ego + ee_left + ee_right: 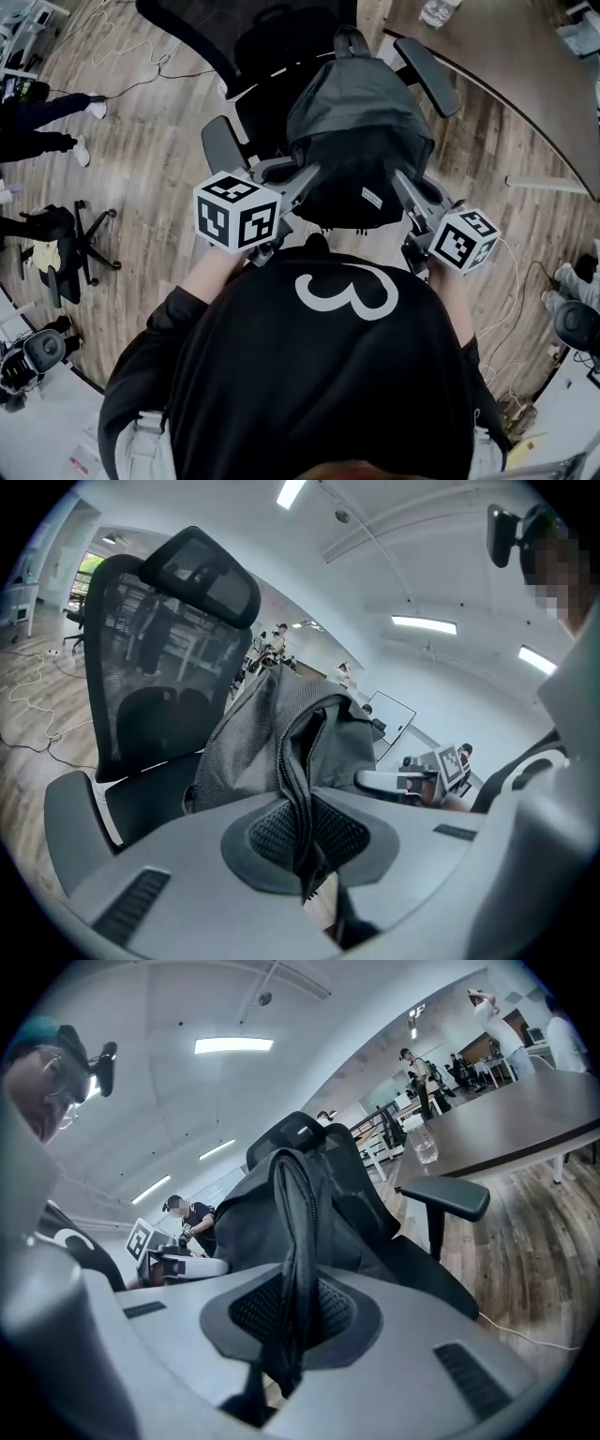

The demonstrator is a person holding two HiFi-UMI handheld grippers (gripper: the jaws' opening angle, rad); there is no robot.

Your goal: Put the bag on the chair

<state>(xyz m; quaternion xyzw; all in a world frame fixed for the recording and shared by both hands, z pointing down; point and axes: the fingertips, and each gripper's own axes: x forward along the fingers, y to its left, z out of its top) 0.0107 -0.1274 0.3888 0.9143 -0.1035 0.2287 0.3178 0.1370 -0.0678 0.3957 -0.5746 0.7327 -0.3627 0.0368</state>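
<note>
A dark grey backpack (pixel 361 131) is held between the armrests of a black office chair (pixel 202 33), its left side clamped in the left claw (pixel 302 180) and its right side in the right claw (pixel 401 183).

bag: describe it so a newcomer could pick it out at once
Find the black mesh office chair on the wood floor. Between its armrests is a dark grey backpack, gripped at either side by the left hand-held gripper and the right hand-held gripper. Only it is soft fabric with a white label.
</note>
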